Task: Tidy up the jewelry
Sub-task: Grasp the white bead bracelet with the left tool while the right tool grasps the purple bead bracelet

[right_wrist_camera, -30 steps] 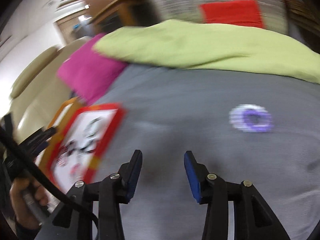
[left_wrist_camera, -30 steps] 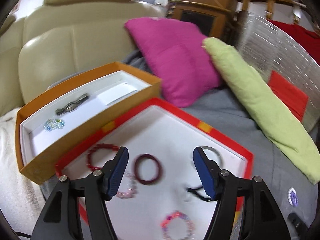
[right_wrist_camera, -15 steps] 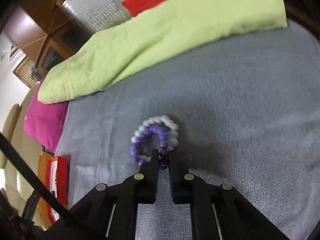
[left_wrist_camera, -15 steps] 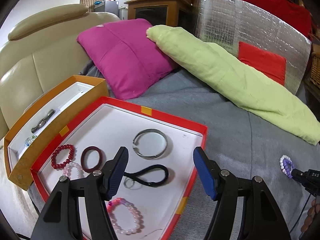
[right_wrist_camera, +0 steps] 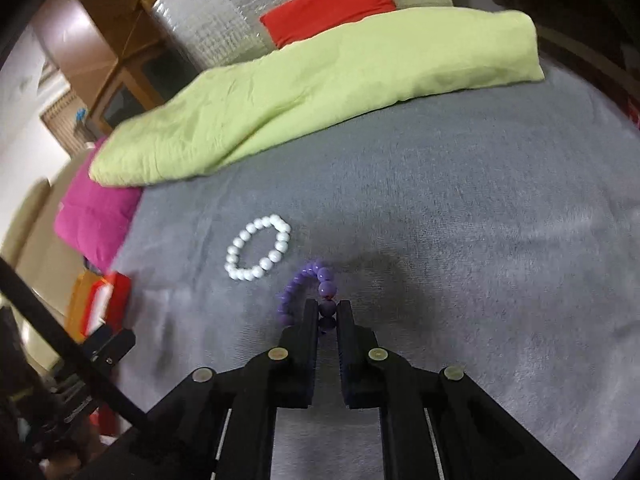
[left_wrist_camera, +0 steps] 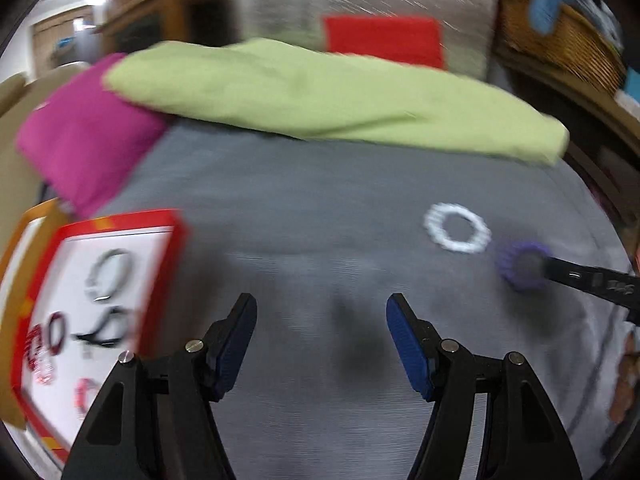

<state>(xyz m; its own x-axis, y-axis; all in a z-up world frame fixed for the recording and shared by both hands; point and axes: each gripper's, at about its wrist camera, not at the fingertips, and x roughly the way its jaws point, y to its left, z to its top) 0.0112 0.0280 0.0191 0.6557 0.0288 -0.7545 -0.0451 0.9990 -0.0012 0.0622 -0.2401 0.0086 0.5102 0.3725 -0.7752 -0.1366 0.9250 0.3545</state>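
My right gripper [right_wrist_camera: 327,312] is shut on a purple bead bracelet [right_wrist_camera: 310,288] and holds it just above the grey blanket; it also shows in the left wrist view [left_wrist_camera: 522,264]. A white bead bracelet [right_wrist_camera: 258,248] lies on the blanket to its left, also in the left wrist view [left_wrist_camera: 456,229]. My left gripper [left_wrist_camera: 322,336] is open and empty over the blanket. The red-rimmed white tray [left_wrist_camera: 168,236] at left holds a silver bangle [left_wrist_camera: 108,276], a black band [left_wrist_camera: 108,330] and several other bracelets.
An orange box [left_wrist_camera: 36,216] sits behind the tray. A green pillow [right_wrist_camera: 304,92] and a pink pillow [right_wrist_camera: 96,216] lie along the far side. A red cushion [right_wrist_camera: 332,4] rests on a silver cover behind. The grey blanket [right_wrist_camera: 480,220] spreads to the right.
My right gripper has lifted the purple bracelet off the white one, which stays on the blanket. My left gripper has swung right, away from the tray, and is blurred by motion.
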